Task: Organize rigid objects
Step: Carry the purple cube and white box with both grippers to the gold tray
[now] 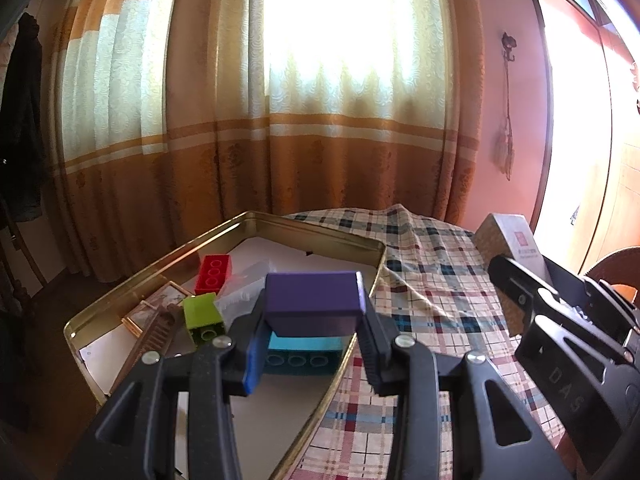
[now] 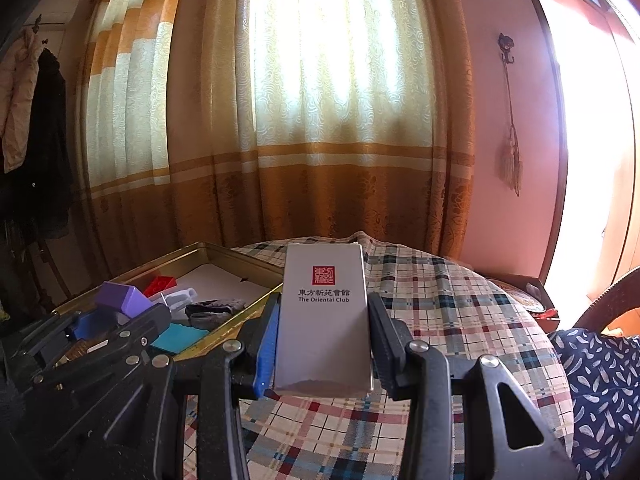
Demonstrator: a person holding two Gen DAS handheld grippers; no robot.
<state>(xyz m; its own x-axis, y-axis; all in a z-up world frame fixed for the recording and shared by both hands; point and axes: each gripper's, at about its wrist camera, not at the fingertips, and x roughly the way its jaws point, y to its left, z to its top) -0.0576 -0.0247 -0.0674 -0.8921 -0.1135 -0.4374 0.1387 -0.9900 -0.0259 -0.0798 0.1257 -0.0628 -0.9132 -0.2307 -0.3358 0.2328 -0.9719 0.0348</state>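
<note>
The left gripper (image 1: 312, 336) clamps a purple block (image 1: 314, 300) above the tin (image 1: 320, 236), while the right gripper (image 2: 324, 344) grips an upright box (image 2: 324, 320) just right of it.

Wrist cams, curtain-facing; shared tin (image 1: 362, 242).

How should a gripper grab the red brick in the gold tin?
Grip the red brick across its two long flat sides, coming from above. It lies with its round holes facing up, so that face gives the pads little flat to press. The tin wall lies beyond it and the green brick near its front end, so a straight-down approach looks clearest.
</note>
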